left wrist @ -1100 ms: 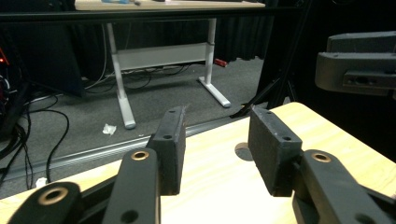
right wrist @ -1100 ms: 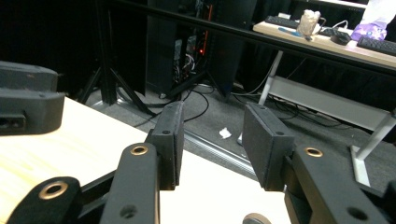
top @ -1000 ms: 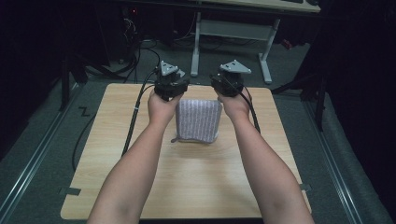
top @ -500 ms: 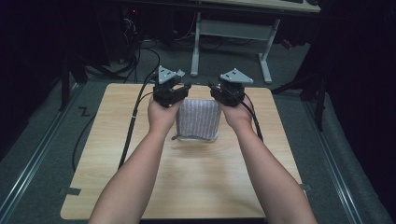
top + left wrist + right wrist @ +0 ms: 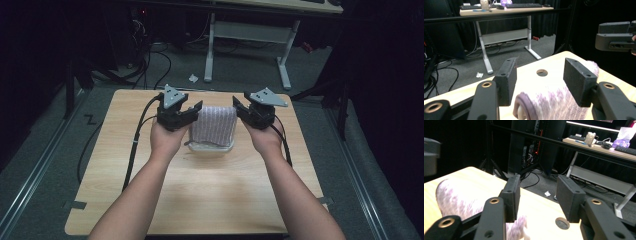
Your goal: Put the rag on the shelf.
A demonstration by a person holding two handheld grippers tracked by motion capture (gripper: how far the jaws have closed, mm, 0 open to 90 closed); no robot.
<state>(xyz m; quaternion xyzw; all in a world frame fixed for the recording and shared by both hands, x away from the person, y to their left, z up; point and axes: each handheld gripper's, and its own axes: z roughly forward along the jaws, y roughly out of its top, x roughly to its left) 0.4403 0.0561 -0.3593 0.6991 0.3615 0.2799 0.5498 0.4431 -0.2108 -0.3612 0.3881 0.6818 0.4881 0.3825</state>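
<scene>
Both the left gripper point(image 5: 196, 111) and right gripper point(image 5: 239, 106) have just opened, releasing the towel point(image 5: 213, 124), moved toward 6 o'clock since before.

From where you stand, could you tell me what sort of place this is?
Probably a lab or office workroom: a wooden table on grey carpet, a desk with a keyboard, and loose cables on the floor.

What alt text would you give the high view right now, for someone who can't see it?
A person's two hands hold the left gripper and right gripper at either side of a folded purple-and-white striped cloth near the far edge of a wooden table. Both grippers' jaws have just been opening and stand open beside the cloth's raised far fold.
</scene>
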